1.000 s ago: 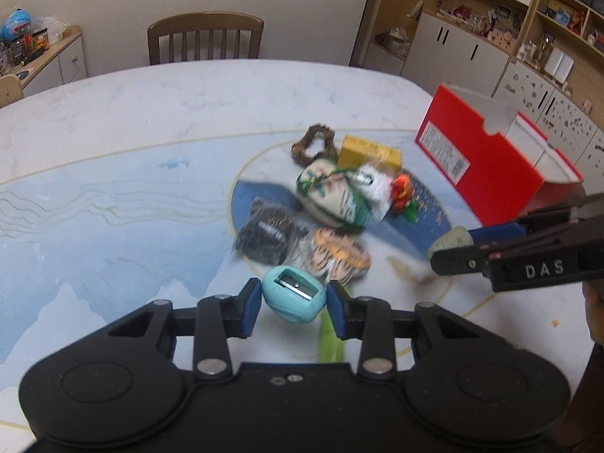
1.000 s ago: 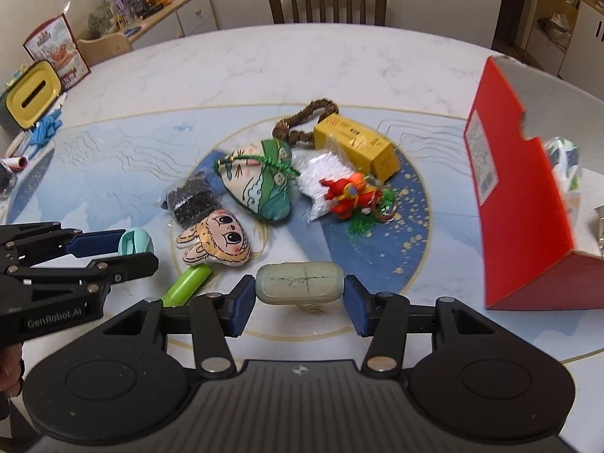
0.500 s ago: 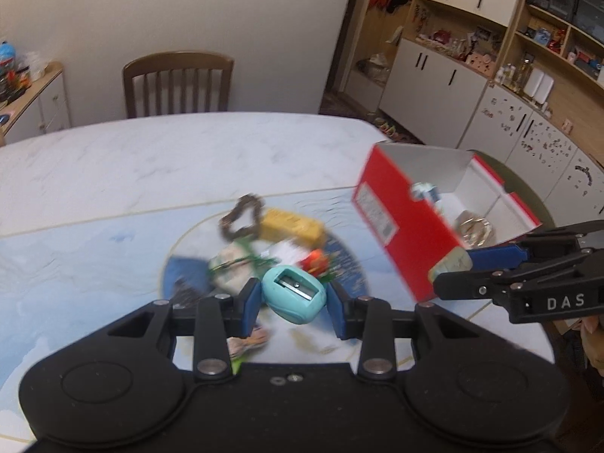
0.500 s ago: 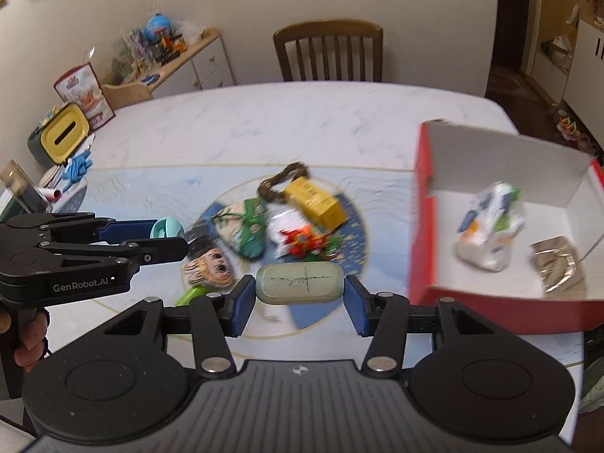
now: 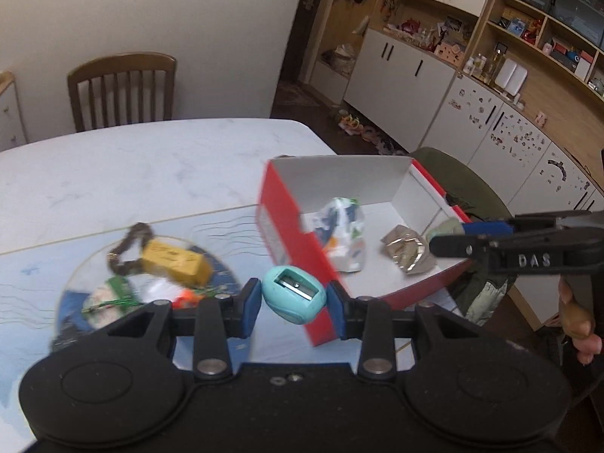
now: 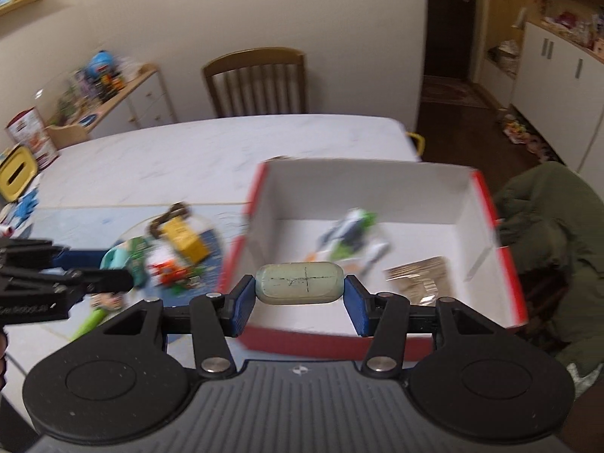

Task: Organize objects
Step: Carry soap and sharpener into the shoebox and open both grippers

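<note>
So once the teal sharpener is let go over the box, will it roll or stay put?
The sharpener looks egg-shaped and smooth, so it will probably roll or wobble before settling. It seems small, hard plastic, likely light and stiff. The box walls should contain it, and the left gripper pinches only its curved sides, so it may slip.

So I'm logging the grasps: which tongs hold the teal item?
The left tongs: they clamp the teal pencil sharpener; the right tongs clamp a pale green eraser.

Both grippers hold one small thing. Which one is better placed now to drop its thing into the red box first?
Probably the right. The right gripper holds the pale green eraser at the red box, over its near edge. The left gripper with the teal sharpener appears short of the box's left wall.
</note>
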### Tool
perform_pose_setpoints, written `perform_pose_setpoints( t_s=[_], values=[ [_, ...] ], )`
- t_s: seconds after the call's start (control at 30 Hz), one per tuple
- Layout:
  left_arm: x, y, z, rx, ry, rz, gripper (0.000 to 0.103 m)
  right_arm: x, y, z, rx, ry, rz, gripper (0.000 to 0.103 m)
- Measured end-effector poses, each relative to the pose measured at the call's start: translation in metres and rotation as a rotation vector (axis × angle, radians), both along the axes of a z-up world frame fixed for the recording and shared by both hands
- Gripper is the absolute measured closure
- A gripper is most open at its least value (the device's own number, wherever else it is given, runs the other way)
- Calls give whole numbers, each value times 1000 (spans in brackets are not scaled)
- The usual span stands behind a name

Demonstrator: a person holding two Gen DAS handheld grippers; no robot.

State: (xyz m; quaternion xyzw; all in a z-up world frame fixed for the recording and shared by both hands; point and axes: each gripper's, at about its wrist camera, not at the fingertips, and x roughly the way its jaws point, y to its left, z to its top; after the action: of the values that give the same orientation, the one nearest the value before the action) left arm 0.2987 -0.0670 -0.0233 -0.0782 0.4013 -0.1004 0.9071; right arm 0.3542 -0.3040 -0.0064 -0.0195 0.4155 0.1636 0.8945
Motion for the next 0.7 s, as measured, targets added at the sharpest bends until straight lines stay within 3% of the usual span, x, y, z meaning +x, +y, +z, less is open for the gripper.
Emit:
perform_pose_setpoints(
  t_s=[0.3,0.7],
  values=[
    [50,-76,-6,32,36,-70,67,58,-55,-8,-44,-16,-88,53],
    [123,-136,-57,94,207,-107,67,134,-57,-53,-79,75,-83,53]
  ],
)
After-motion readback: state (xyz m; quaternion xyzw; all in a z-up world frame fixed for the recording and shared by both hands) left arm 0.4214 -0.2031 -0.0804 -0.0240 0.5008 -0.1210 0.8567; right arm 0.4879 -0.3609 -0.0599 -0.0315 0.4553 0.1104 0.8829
